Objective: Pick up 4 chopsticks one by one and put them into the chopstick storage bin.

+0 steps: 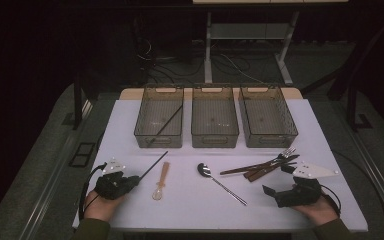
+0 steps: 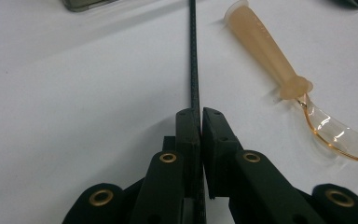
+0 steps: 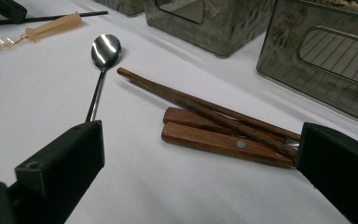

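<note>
our left gripper point(image 2: 200, 114) is clamped on the near end of the black chopstick point(image 2: 193, 51), which lies on the table point(image 2: 74, 93) beside the amber spoon point(image 2: 279, 70). it looks light, stiff and thin, so we judge it may pivot.

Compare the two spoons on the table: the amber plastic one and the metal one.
The amber plastic spoon is see-through with a thick, stubby handle; the metal spoon is shiny, with a thin, longer handle. In the high view the plastic spoon's bowl points toward the person, while the metal spoon's bowl points away. The plastic spoon lies beside the black chopstick that the left gripper clamps; the metal spoon lies nearer the right gripper. Both lie flat on the white table, untouched.
</note>
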`<state>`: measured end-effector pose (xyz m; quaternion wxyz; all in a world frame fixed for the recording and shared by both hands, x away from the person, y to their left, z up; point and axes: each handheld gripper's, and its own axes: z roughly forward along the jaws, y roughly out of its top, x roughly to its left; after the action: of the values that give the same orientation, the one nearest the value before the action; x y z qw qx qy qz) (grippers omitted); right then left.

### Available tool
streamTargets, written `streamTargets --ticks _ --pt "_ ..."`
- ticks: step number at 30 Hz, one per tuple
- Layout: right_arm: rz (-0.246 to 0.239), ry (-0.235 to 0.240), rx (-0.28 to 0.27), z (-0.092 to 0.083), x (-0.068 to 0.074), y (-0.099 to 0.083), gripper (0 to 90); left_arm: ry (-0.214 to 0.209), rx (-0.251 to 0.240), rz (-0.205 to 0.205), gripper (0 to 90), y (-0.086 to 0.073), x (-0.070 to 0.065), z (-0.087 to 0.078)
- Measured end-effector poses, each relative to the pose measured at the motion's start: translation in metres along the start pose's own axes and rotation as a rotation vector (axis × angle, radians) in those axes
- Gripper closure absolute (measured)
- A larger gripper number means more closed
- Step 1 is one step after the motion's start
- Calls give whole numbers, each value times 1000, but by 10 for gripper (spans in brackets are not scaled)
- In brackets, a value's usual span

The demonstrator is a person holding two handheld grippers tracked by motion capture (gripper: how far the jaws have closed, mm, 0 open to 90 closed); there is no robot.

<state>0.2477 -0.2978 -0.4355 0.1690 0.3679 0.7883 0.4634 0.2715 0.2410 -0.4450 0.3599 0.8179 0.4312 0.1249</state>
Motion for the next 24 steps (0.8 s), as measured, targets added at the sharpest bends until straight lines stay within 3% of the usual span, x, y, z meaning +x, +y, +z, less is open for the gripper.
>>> streamTargets --ticks 9,24 --pt "1 -1 0 0 0 0 5 -13 -18 0 856 5 -3 -9" --pt "1 -1 2 0 0 0 5 -65 -47 45 856 17 -19 -19"
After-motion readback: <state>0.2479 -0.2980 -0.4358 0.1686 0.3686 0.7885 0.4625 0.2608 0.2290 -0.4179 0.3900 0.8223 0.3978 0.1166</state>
